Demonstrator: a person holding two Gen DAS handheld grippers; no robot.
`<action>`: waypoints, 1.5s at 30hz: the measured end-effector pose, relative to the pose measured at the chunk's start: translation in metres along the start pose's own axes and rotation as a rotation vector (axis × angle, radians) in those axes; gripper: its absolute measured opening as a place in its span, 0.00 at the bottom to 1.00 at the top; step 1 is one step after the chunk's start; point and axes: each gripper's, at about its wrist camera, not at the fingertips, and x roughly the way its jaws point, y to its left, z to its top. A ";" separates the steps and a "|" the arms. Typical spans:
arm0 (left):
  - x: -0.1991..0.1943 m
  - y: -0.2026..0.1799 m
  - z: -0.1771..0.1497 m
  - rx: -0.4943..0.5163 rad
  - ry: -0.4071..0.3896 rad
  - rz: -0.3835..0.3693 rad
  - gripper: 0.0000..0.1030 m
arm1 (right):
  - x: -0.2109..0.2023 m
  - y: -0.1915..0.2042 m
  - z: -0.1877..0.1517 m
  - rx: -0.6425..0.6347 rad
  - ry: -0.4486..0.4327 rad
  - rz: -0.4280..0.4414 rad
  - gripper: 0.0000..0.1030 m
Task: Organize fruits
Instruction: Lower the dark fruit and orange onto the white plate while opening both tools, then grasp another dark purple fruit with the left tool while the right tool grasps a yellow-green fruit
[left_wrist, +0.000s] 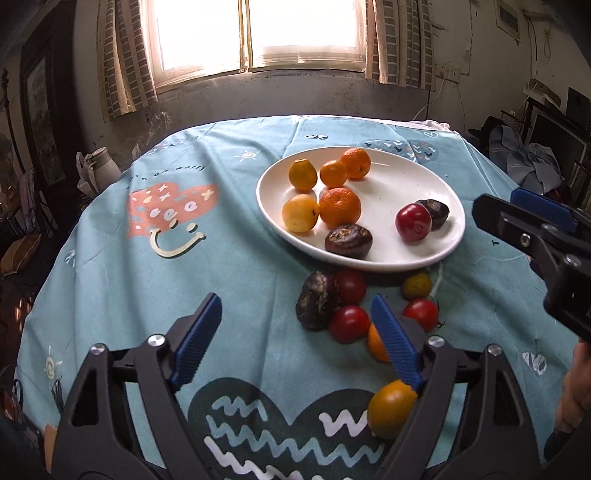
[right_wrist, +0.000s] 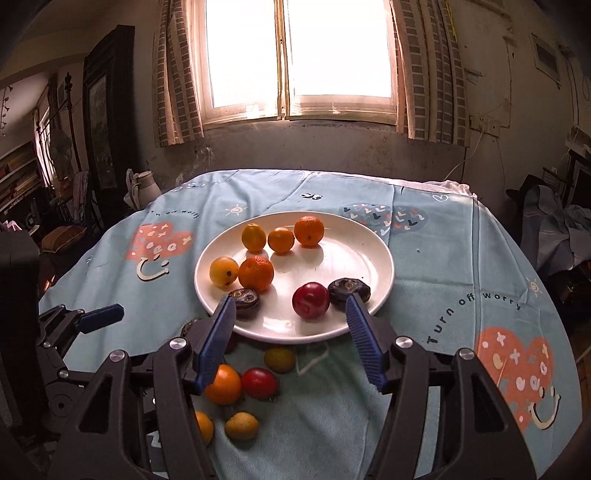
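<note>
Left tongs (left_wrist: 295, 332) gape; oval plate (left_wrist: 406, 184) runs left-right.

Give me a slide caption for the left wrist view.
Open left gripper hovers over loose fruit beside the white plate on the blue tablecloth.

White plate (right_wrist: 369, 258); teal tablecloth (left_wrist: 240, 288) with coral hearts; orange, red, dark purple fruit.

Hovering with jaws parted and empty: right gripper (right_wrist: 290, 341), over the near rim of the white plate (right_wrist: 373, 254). Sitting on the plate: oranges, a red plum (right_wrist: 310, 300), dark fruits. Lying loose on the near worktop (right_wrist: 443, 266): more fruits, left gripper (right_wrist: 101, 317) showing far left.
</note>
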 end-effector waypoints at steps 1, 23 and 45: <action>-0.004 0.004 -0.005 -0.009 0.003 0.002 0.88 | -0.006 -0.001 -0.008 0.000 -0.003 0.001 0.61; 0.035 0.008 0.009 -0.013 0.042 0.019 0.88 | -0.016 -0.026 -0.034 0.103 0.055 -0.002 0.64; 0.035 0.028 -0.002 0.040 0.028 0.147 0.89 | -0.018 -0.024 -0.034 0.094 0.048 0.002 0.64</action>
